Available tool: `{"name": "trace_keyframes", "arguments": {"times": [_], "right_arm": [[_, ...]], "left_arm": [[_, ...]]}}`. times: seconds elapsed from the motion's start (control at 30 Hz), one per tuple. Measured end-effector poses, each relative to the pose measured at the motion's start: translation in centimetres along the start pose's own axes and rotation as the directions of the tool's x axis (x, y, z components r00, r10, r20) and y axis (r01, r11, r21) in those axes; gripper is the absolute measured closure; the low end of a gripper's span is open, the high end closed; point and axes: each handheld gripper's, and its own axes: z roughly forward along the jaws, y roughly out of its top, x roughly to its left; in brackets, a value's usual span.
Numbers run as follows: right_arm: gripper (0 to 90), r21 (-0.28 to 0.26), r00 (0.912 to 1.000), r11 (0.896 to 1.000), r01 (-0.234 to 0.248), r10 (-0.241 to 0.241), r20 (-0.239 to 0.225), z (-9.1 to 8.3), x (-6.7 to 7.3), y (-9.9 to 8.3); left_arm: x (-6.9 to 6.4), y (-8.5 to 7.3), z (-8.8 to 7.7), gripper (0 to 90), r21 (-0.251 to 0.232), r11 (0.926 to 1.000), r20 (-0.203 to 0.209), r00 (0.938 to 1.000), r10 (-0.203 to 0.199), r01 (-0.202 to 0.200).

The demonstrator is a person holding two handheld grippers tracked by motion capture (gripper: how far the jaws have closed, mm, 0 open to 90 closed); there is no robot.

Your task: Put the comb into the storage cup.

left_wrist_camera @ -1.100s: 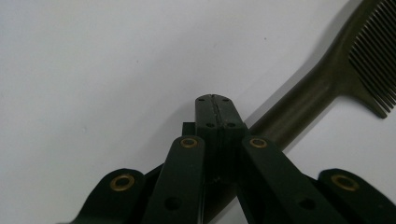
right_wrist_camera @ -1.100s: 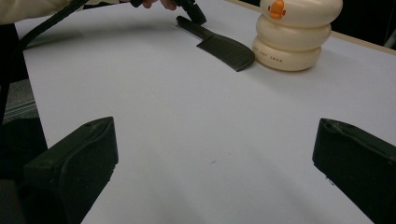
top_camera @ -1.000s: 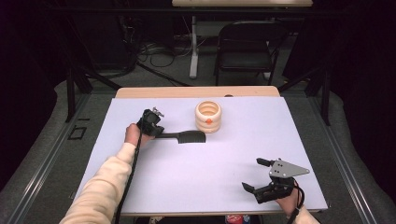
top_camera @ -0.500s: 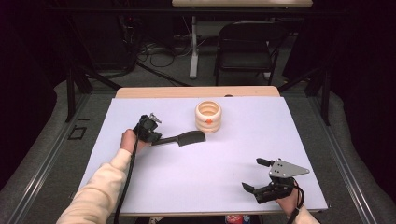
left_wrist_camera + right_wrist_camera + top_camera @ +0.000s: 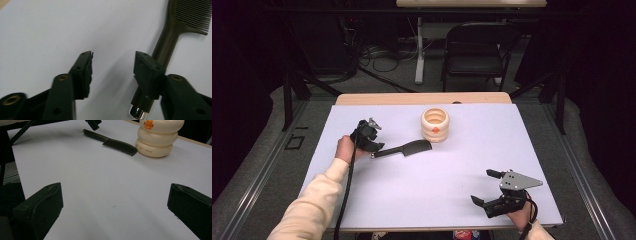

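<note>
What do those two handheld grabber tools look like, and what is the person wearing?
Both tools are black with two blocky black jaws. The left gripper trails a black cable along a cream sleeve. The right gripper carries a grey three-cornered plate on top.

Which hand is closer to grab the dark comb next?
Left. The left tool sits right at the handle end of the dark plastic comb with its jaws just opened and nothing between them. The right tool waits open near the table's front edge, far off.

Bright, even overhead light on the white table, dark surroundings, soft shadows, near claws slightly blurred.
</note>
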Motion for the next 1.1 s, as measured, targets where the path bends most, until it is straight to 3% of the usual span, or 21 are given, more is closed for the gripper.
{"name": "trace_keyframes", "arguments": {"times": [0.13,0.23,0.3,0.6,0.8,1.03,1.1], "right_arm": [[0.0,0.0,1.0,1.0,0.0,0.0,-0.002,0.0,0.0,0.0],[0.0,0.0,1.0,1.0,0.0,0.0,-0.002,0.0,0.0,0.0],[0.0,0.0,1.0,1.0,0.001,-0.001,-0.002,0.0,0.0,0.0],[0.0,0.001,1.0,1.0,0.001,-0.001,-0.002,0.0,0.0,0.0],[0.0,0.002,1.0,1.0,0.001,-0.001,-0.003,0.0,0.0,0.0],[0.0,0.001,1.0,1.0,0.0,0.0,-0.003,0.0,0.0,0.0],[0.0,0.002,1.0,1.0,-0.003,0.003,-0.005,0.0,-0.1,0.0]], "left_arm": [[-0.1,0.6,-0.8,29.2,0.002,0.9993,0.011,0.9993,0.037,-0.037],[-0.4,1.0,-1.1,24.7,0.005,0.9976,0.03,0.9972,0.068,-0.069],[-0.7,1.3,-1.3,16.6,0.018,0.9956,0.041,0.995,0.091,-0.092],[-1.8,2.0,-1.1,6.5,0.034,0.9849,0.051,0.9845,0.168,-0.17],[-2.5,2.5,-0.8,0.0,0.037,0.9733,0.072,0.9721,0.223,-0.226],[-3.0,2.8,-0.1,1.0,0.06,0.9626,0.079,0.9626,0.259,-0.264],[-3.1,2.8,0.0,7.7,0.066,0.9581,0.085,0.9583,0.273,-0.279]]}}
